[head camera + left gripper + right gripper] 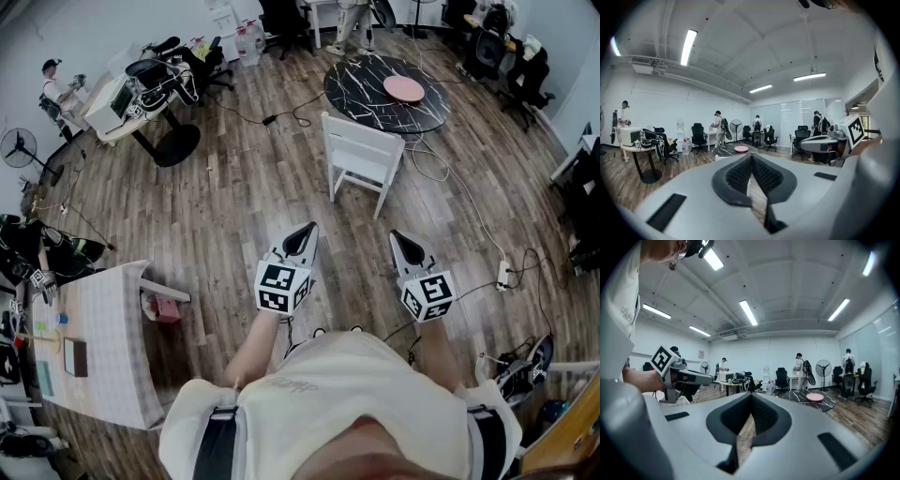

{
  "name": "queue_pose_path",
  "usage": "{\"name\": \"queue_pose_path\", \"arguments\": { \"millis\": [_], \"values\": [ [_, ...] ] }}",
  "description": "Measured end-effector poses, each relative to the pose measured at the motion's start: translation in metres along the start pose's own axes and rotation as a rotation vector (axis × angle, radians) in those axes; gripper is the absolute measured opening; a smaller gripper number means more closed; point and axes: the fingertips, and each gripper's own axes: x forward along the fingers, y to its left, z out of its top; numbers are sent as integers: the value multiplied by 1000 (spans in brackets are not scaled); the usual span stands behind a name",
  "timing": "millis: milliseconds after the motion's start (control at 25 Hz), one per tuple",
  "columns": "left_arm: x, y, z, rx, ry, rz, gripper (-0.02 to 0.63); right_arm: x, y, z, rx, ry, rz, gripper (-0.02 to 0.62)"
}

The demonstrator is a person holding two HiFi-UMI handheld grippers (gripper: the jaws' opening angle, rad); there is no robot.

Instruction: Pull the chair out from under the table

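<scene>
Standing on the wood floor (234, 197), drawn up to the near edge of the one round black marble tabletop (361, 89), is a single white wooden chair (361, 155) with its back toward the person. It looks stiff and fairly light, likely to slide easily, and the back's top rail seems the best hold. The left gripper (304, 231) and right gripper (402, 239) hang well short of it, fingers closed on nothing.

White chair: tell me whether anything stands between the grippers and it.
Nothing visible does. Only bare wooden floor lies between the left gripper, the right gripper and the white chair; a cable lies off to the side.
</scene>
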Motion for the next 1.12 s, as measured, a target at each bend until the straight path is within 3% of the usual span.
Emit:
{"name": "queue_pose_path", "arguments": {
  "millis": [280,520,640,1120],
  "values": [
    [-11,11,7,-5,-15,34,17,2,7,2,27,-3,18,3],
    [-24,19,-9,-44,19,77,17,6,18,-7,-71,43,33,3],
    [-27,22,-11,-55,17,91,17,5,19,-11,-21,29,39,3],
    [-13,-16,-25,-28,20,66,17,-19,2,-32,-4,9,33,3]
  ]
}}
